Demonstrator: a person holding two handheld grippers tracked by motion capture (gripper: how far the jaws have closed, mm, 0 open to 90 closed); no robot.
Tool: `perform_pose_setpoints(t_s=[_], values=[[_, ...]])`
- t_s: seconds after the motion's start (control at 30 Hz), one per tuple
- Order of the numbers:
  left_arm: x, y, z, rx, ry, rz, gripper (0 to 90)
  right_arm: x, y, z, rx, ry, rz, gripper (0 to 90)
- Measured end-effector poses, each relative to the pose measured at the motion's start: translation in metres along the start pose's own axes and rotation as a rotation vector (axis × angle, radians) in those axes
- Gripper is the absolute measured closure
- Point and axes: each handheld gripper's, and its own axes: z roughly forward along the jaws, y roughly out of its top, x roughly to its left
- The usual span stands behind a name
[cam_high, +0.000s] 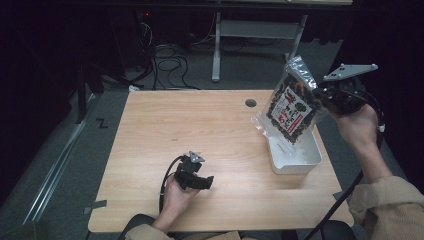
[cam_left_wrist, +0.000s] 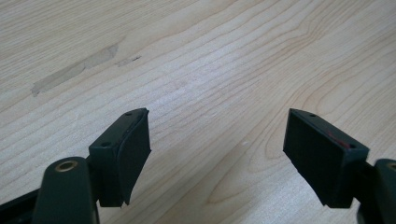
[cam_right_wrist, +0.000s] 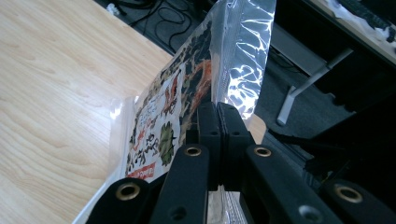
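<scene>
the snack bag (cam_high: 292, 102) is up in the air, over the right side of the wooden table (cam_high: 200, 125). it is a clear, shiny bag with a white label, red and black marks, and dark bits inside. the bag hangs tilted, with its top corner up high and its open clear end pointing down at a white tray (cam_high: 300, 159). the tray sits on the table near the right edge, right under the bag.

the right gripper (cam_high: 325, 95) holds the bag by its side edge. in the right gripper view the two black jaws are pressed tight together on the bag (cam_right_wrist: 187, 98), with the shiny clear part going up past them. the person's right hand (cam_high: 357, 122) holds this gripper up above the table edge, and a grey plate sits on top of it.

the left gripper (cam_high: 202, 181) is low on the table, near the front edge, well apart from the bag and the tray. the person's left hand (cam_high: 176, 194) holds it. in the left gripper view its two black jaws are spread wide, with nothing between them but the bare wood of the table (cam_left_wrist: 210, 70). a pale smudge (cam_left_wrist: 74, 70) shows on the wood there.

there is a small round hole (cam_high: 250, 103) in the table, near the far edge, just left of the bag.
</scene>
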Motion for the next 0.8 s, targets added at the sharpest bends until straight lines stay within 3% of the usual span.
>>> perform_pose_setpoints(t_s=[0.3,0.8], values=[[0.0,0.0,0.001,0.006,-0.001,0.003,23.5,-0.014,-0.012,-0.005,0.006,-0.034,0.024,90.0],[-0.001,0.0,0.001,0.009,-0.002,0.002,23.5,-0.017,-0.023,-0.003,0.042,-0.078,0.008,90.0]])
